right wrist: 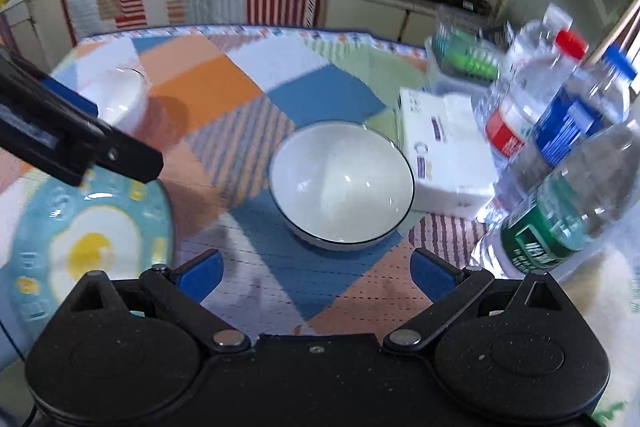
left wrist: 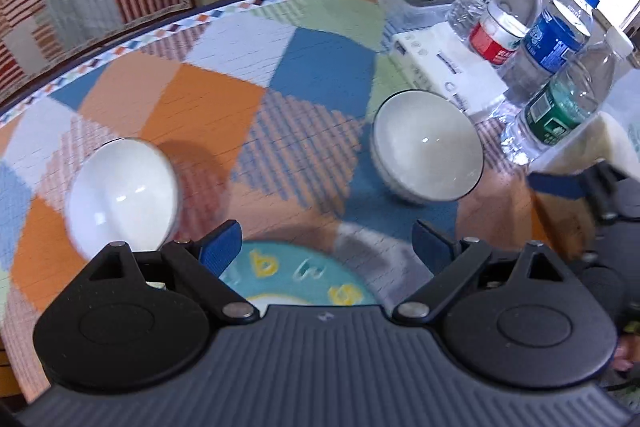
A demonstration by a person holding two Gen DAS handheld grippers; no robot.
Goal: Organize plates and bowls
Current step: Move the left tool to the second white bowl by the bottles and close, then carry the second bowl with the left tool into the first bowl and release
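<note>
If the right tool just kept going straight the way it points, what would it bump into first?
Most likely the white bowl with the dark rim, centred ahead of the open right tool; nothing shows between them, though depth is hard to judge.

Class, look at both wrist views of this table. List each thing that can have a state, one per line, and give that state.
Left claw: open, holding nothing.
Right claw: open, holding nothing.
Dark-rimmed bowl: upright, empty.
Plain white bowl: upright, empty, apart from the other bowl.
Egg-pattern plate: flat on the tablecloth, nothing on it.
Red-capped bottle: upright, capped.
Blue-labelled bottle: upright, capped.
Green-labelled bottle: upright, capped.
</note>
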